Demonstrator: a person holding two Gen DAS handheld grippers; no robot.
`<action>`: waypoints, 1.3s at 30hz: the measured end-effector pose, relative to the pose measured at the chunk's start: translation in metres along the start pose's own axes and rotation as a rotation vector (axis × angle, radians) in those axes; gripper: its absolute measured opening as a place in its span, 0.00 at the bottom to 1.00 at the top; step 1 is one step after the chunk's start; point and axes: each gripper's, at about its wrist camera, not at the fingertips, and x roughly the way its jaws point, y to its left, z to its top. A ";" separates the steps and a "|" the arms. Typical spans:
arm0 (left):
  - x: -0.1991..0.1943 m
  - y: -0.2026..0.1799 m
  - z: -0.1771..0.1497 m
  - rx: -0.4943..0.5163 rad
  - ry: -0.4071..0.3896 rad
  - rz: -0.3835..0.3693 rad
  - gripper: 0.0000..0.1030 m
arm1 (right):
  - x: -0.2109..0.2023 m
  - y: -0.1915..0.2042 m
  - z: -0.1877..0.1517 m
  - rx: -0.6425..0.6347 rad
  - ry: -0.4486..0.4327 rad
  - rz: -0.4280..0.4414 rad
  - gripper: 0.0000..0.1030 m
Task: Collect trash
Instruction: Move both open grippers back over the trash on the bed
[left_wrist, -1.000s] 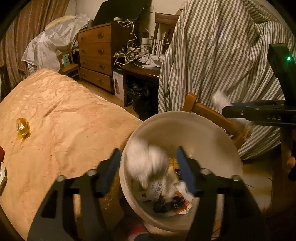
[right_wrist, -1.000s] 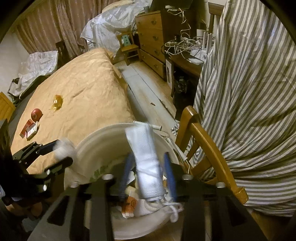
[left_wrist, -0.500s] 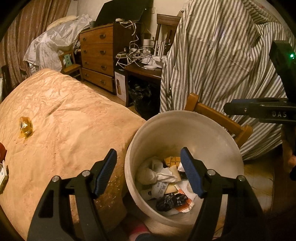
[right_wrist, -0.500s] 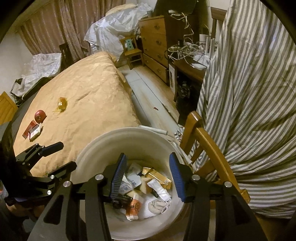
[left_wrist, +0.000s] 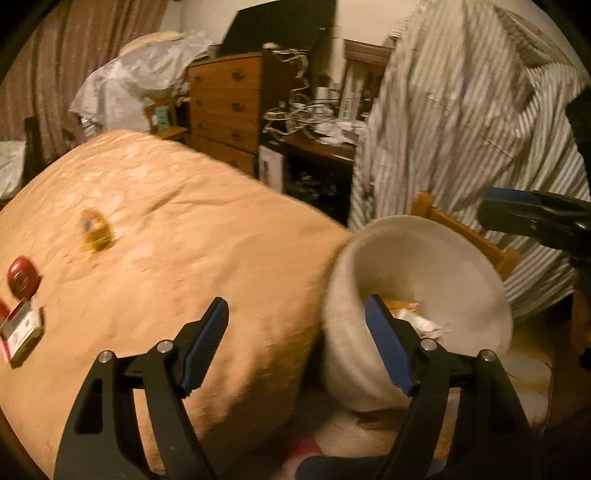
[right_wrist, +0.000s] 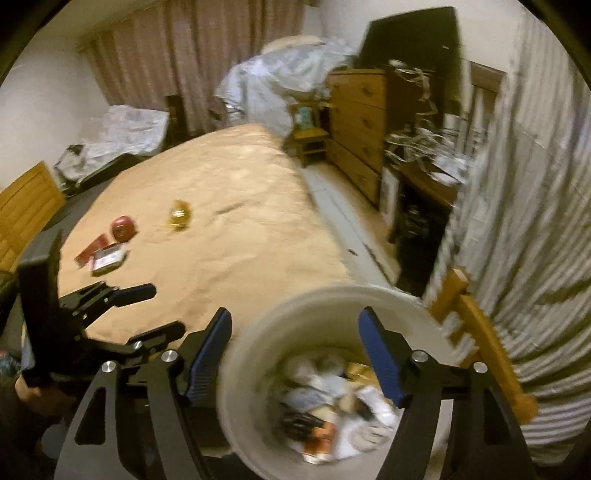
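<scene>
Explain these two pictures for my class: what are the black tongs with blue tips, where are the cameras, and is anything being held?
A person holds a hand tool in each hand, each with a camera looking along its two jaws. One picture looks along the left gripper, the other along the right gripper. Both sets of jaws are opening, with nothing between them. Below stands a white bin of rubbish. On the tan bedcover lie a yellow wrapper, a red round thing and a red-and-white packet.
</scene>
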 end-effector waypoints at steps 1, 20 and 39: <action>-0.002 0.011 -0.002 -0.012 0.000 0.015 0.71 | 0.004 0.014 0.002 -0.015 -0.002 0.021 0.70; -0.077 0.279 -0.043 -0.242 -0.037 0.325 0.81 | 0.087 0.194 0.030 -0.150 0.044 0.256 0.75; -0.005 0.349 -0.085 -0.326 0.151 -0.054 0.88 | 0.202 0.261 -0.001 -0.147 0.237 0.374 0.77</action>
